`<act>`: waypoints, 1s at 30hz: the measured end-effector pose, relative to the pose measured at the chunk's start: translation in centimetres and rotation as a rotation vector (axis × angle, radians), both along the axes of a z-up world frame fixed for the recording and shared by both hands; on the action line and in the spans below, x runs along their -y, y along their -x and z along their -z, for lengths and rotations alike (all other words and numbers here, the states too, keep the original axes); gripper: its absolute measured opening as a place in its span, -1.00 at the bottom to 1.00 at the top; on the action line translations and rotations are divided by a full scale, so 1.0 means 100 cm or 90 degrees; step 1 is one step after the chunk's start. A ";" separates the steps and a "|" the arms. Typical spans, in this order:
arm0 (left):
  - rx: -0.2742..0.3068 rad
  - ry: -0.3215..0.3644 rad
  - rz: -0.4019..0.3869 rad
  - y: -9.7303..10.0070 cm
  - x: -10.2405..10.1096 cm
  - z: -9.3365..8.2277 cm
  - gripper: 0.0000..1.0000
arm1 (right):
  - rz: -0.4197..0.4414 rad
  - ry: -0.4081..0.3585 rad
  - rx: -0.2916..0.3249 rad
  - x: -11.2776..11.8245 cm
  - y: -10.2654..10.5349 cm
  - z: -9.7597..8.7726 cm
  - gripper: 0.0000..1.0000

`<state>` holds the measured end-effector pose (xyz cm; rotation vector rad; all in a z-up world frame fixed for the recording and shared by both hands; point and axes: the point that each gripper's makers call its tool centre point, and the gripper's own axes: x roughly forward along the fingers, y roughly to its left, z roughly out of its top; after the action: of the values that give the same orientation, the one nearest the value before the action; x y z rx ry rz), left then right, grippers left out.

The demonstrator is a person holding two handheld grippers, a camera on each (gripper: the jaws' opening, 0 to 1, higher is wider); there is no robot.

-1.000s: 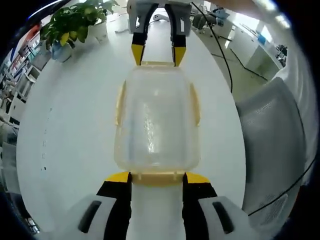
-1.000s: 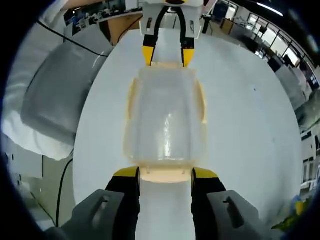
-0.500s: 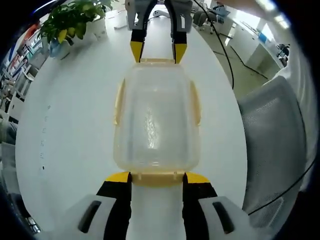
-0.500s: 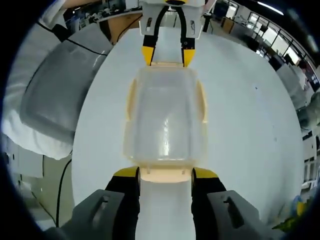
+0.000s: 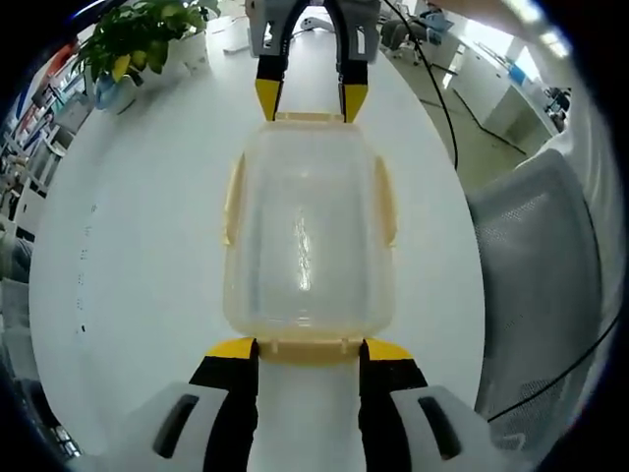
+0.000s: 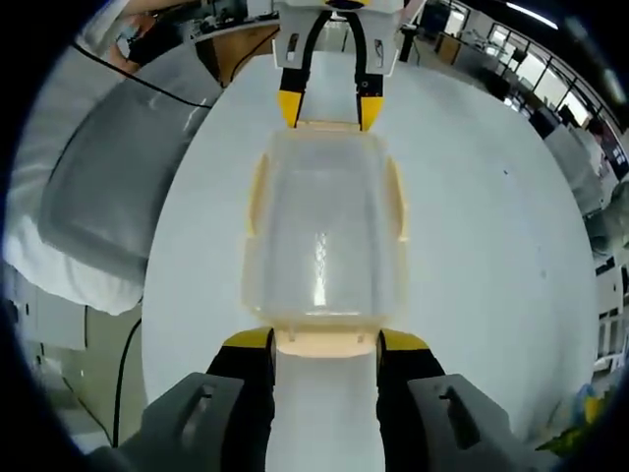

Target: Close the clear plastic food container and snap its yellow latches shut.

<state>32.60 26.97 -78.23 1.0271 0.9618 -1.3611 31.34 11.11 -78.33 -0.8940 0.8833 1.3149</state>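
Note:
The clear plastic container (image 5: 307,236) lies lid-down-closed on the white table (image 5: 128,256), lengthwise between both grippers. Pale yellow latches (image 5: 234,202) run along its long sides, and one at each end. My left gripper (image 5: 310,350) stands open, its yellow tips flanking the near end latch (image 5: 310,346). The right gripper (image 5: 310,98) is open at the far end, tips beside that latch. In the right gripper view the container (image 6: 324,236) reads the same way: the right gripper (image 6: 325,341) flanks the near latch and the left gripper (image 6: 329,108) the far one.
A potted plant (image 5: 147,44) stands at the table's far left. A grey office chair (image 5: 536,285) sits close beside the table edge, seen again as the chair (image 6: 108,197). A black cable (image 5: 437,98) trails off the table.
In the left gripper view the container's far end and the right gripper's tips sit slightly higher than a second ago. Both grippers keep their places at the ends.

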 end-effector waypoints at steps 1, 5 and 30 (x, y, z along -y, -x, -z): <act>0.001 0.000 0.001 0.000 0.000 0.000 -0.30 | 0.001 0.000 0.000 0.000 0.000 0.000 -0.26; 0.002 -0.020 0.003 0.001 -0.003 0.005 -0.31 | -0.009 0.011 0.008 0.001 0.001 0.004 -0.26; -0.163 -0.035 -0.363 0.013 -0.042 -0.013 0.26 | 0.338 0.026 -0.147 0.054 0.003 0.013 -0.19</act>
<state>31.25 31.20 -76.92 0.5552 1.3646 -0.9993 31.08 5.75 -79.64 -0.4892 1.2321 0.9462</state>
